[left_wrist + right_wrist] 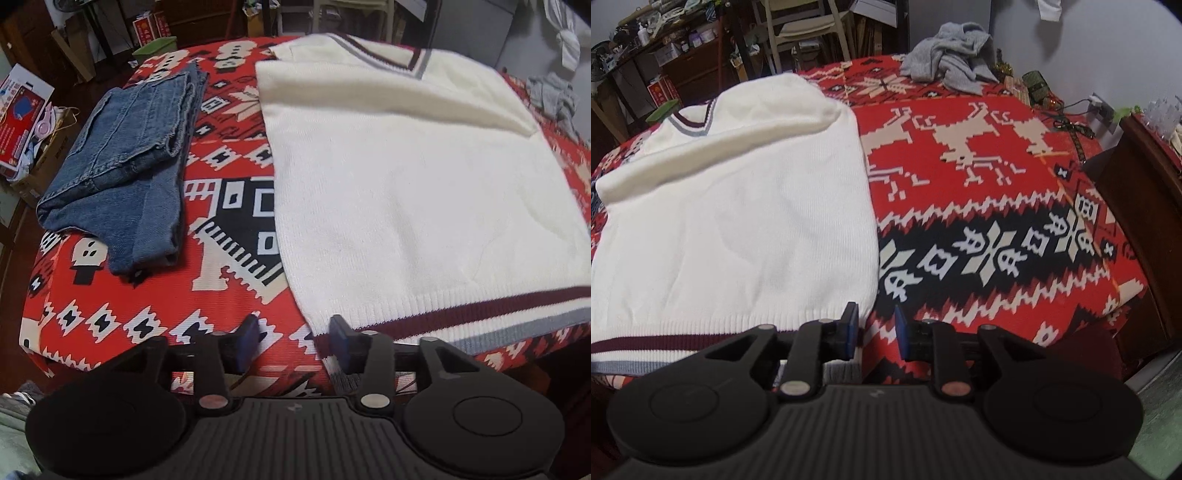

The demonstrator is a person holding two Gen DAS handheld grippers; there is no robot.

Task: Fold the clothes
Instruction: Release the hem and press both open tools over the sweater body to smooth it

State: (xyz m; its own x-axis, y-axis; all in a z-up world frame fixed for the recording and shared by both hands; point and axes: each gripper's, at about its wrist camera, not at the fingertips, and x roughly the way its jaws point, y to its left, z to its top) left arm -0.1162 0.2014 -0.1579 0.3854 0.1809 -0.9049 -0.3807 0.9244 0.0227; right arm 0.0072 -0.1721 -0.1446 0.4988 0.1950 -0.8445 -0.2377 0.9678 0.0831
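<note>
Two parted grippers (295,341) (875,332) seemingly at sweater (406,184) hem.

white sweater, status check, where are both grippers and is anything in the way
Left gripper open at the hem's left corner. Right gripper open at its right corner. White sweater flat, sleeves folded in. Nothing blocking.

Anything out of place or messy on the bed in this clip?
Only the grey garment, crumpled in a heap at the far end of the patterned blanket, unlike the folded jeans and the white sweater lying flat with sleeves folded in. Both grippers, left and right, are open and empty.
</note>
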